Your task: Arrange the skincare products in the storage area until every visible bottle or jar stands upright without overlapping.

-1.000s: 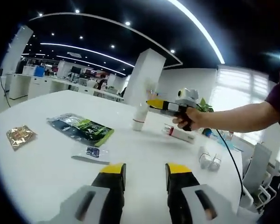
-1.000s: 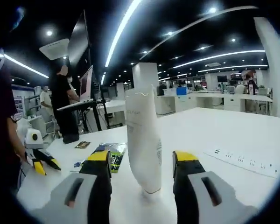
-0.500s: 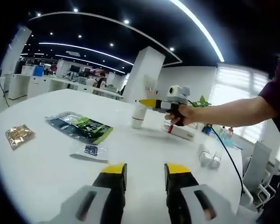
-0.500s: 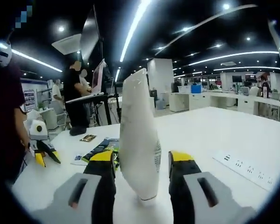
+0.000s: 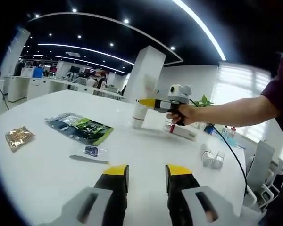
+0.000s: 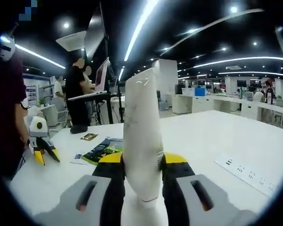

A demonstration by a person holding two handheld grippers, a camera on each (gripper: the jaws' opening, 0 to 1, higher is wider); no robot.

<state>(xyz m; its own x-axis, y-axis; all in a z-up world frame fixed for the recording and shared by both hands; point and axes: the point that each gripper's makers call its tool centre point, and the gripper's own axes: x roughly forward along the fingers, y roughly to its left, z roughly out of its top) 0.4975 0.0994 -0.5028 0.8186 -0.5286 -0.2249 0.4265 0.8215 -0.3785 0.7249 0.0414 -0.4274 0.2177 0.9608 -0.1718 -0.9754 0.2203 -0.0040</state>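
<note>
A tall white tube (image 6: 141, 150) stands cap-down on the white table (image 6: 217, 141), and my right gripper (image 6: 140, 162) is shut on its lower body. From the left gripper view, that tube (image 5: 138, 113) is at the far middle with the right gripper (image 5: 156, 103) clamped on it, held by a hand. A white tube with a red cap (image 5: 181, 133) lies flat behind it. Two small white bottles (image 5: 211, 159) lie to the right. My left gripper (image 5: 146, 172) hovers open over bare table, nothing between its jaws; it also appears at the left of the right gripper view (image 6: 41, 149).
A green and black packet (image 5: 80, 128), a small sachet (image 5: 90, 153) and a gold packet (image 5: 20, 136) lie on the left of the table. A white power strip (image 6: 245, 172) sits to the right. A person stands at a laptop stand (image 6: 92, 84) beyond the table.
My right jaws have closed in from either side until they grip the white tube. The left gripper has barely moved.
</note>
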